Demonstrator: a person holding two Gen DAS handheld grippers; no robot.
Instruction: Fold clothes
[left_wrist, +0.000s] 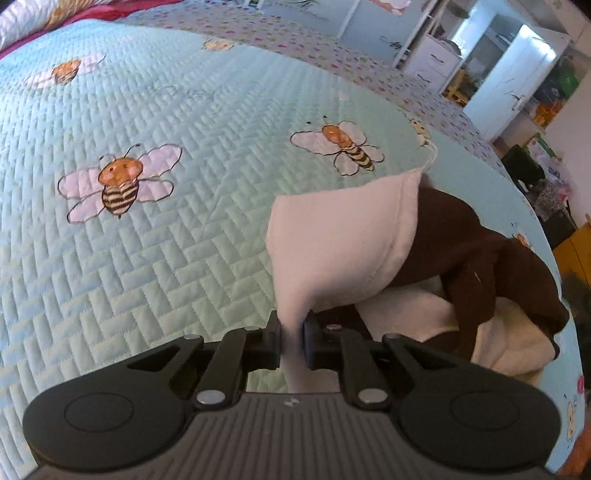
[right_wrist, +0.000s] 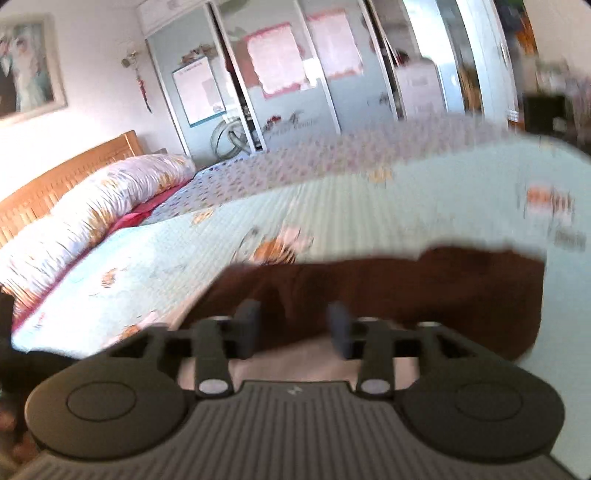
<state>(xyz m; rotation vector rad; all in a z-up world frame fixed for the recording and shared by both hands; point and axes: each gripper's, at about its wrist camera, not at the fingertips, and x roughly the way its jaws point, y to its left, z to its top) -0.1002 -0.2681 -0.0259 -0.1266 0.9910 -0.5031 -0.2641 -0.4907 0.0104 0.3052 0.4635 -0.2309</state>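
Left wrist view: left gripper (left_wrist: 292, 338) clamped on white cloth (left_wrist: 332, 251), brown garment (left_wrist: 480, 258) to its right, bee quilt (left_wrist: 147, 258) beneath. Right gripper (right_wrist: 293, 326) jaws apart, empty.

Left gripper (left_wrist: 292, 338), angled steeply downward: jaws nearly together, pads pinching a fold of white cloth (left_wrist: 332, 247). Right gripper (right_wrist: 293, 326), tilted slightly downward: jaws apart, pads clear of contact, nothing held between them.

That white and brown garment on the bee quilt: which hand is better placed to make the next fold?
Probably the left. Its tongs are already shut on the white cloth, lifting it off the quilt. The right tongs stand open over the brown part, gripping nothing.
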